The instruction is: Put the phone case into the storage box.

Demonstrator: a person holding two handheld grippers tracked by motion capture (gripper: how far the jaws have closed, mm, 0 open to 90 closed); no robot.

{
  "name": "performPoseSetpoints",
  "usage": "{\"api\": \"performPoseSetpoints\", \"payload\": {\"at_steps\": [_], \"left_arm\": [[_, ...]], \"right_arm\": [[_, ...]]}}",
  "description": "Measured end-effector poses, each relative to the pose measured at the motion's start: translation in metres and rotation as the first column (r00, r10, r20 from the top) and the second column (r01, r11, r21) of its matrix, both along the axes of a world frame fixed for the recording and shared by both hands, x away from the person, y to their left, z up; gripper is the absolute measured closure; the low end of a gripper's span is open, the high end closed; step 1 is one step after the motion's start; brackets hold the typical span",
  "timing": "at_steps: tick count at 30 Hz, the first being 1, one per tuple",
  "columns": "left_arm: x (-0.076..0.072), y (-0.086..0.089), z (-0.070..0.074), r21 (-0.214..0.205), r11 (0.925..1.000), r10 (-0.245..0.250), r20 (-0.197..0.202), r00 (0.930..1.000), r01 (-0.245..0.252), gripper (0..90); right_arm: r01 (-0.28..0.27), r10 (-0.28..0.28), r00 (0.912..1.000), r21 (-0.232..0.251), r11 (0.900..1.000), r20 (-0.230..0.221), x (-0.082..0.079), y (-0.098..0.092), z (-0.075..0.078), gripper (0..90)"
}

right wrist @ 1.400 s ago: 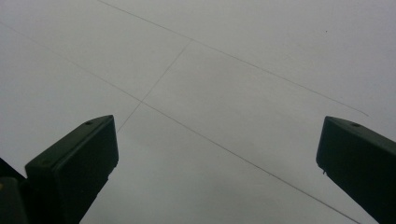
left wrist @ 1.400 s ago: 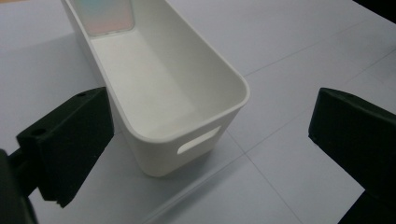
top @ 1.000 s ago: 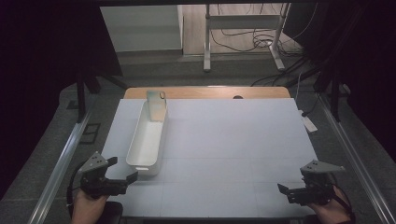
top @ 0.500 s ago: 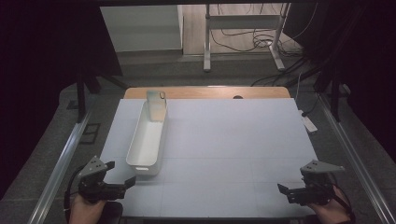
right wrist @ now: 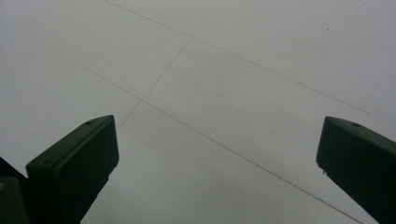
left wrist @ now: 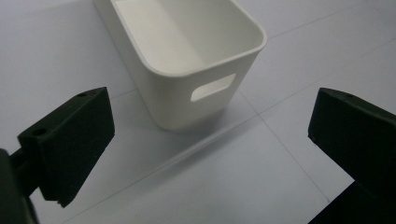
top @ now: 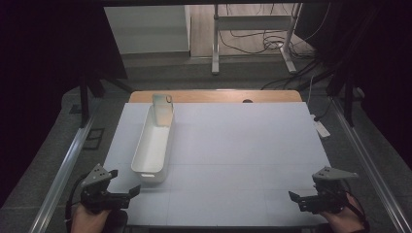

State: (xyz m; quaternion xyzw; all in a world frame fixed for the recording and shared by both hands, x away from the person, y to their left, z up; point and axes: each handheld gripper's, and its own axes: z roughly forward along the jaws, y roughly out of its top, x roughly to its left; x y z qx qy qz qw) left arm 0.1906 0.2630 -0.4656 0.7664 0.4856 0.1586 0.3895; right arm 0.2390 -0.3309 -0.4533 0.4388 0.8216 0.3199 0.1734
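A long white bin (top: 148, 174) lies lengthwise on the left part of the white table (top: 243, 145). A clear, glassy container (top: 163, 108) stands upright at the bin's far end. My left gripper (top: 125, 182) is held at the front left corner, open and empty, just short of the bin's near end. In the left gripper view the bin's near wall (left wrist: 177, 100), with its handle slot, sits between and beyond the spread jaws of that gripper (left wrist: 212, 135). My right gripper (top: 303, 191) is at the front right, open over bare table (right wrist: 210, 70), with nothing between the jaws of the gripper (right wrist: 217, 158).
Metal rails (top: 63, 170) run along both sides of the table. A wooden edge (top: 214, 96) shows at the back. A small white item (top: 320, 128) lies off the right edge. Cables and a metal stand (top: 252, 29) are on the floor beyond.
My left gripper has drifted slightly back toward the front edge. The right gripper and the bin have not moved.
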Motion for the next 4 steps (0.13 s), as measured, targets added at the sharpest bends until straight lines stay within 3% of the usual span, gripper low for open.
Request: {"api": "performPoseSetpoints", "payload": {"at_steps": [4], "left_arm": [[0.0018, -0.0008, -0.0004, -0.001, 1.0, 0.005, -0.014, 0.9999, -0.005, 1.5]], "right_arm": [[0.0, 0.0, 1.0, -0.003, 1.0, 0.0, 0.0002, -0.0001, -0.0004, 0.0]]}}
